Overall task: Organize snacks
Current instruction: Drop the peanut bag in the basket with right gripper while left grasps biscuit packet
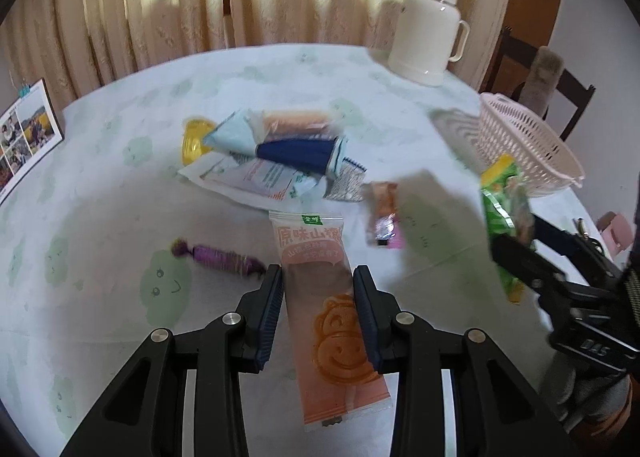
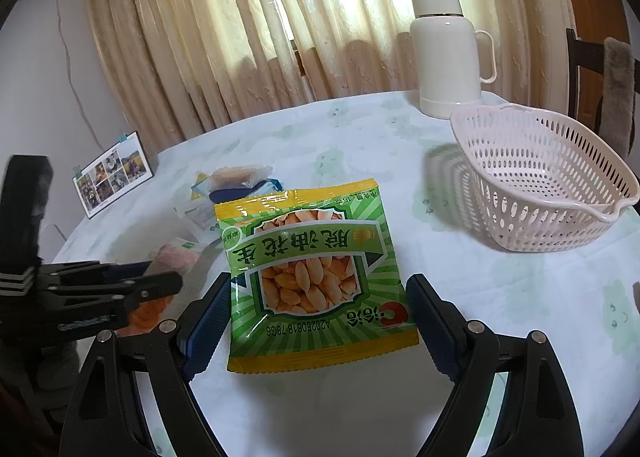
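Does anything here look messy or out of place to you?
Mostly the snack heap mid-table: packets lie crisscrossed on one another, while the pink basket beside it looks empty. A purple candy lies stray. Nothing looks spilled or torn.

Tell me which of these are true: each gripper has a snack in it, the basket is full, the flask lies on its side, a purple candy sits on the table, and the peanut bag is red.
1. Each gripper holds a snack. True: the left gripper clamps the pink packet; the right gripper holds the peanut bag.
2. The basket is full. False: it is empty.
3. The flask lies on its side. False: it stands upright.
4. A purple candy sits on the table. True.
5. The peanut bag is red. False: it is green and yellow.
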A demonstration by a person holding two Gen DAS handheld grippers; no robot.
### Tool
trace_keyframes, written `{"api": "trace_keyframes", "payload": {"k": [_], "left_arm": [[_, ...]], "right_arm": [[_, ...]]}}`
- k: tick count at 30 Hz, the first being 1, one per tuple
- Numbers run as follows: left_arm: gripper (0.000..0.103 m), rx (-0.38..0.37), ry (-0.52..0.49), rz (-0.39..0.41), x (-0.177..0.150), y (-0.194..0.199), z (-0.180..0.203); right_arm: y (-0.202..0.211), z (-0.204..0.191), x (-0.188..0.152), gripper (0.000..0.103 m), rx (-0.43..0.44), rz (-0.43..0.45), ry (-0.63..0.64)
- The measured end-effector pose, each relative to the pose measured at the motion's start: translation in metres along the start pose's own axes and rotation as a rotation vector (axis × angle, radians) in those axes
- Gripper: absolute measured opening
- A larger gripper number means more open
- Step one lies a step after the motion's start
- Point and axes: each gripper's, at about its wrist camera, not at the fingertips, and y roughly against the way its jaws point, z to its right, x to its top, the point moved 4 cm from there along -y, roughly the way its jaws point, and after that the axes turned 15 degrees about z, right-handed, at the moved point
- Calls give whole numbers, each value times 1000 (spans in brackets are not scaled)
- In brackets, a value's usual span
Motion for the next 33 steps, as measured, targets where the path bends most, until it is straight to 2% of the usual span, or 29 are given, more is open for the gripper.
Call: {"api": "trace_keyframes", "payload": {"k": [13,19,23,26,33], "left_arm": [[33,-25,-9,48,17,16,12],[33,-32,-14,58,26,13,16],[33,-41,-22,60,29,11,22],[33,-48,-28,61,32,9,26],[33,-57,-32,57,36,4,32]], "right_arm": [[8,2,3,86,27,41,-18],[23,17,24,86,21,105,-68],[40,29,47,86,-38,188,-48],[45,44,60,86,-122,229,-22],[32,93,79,86,-258,233,-42]]}}
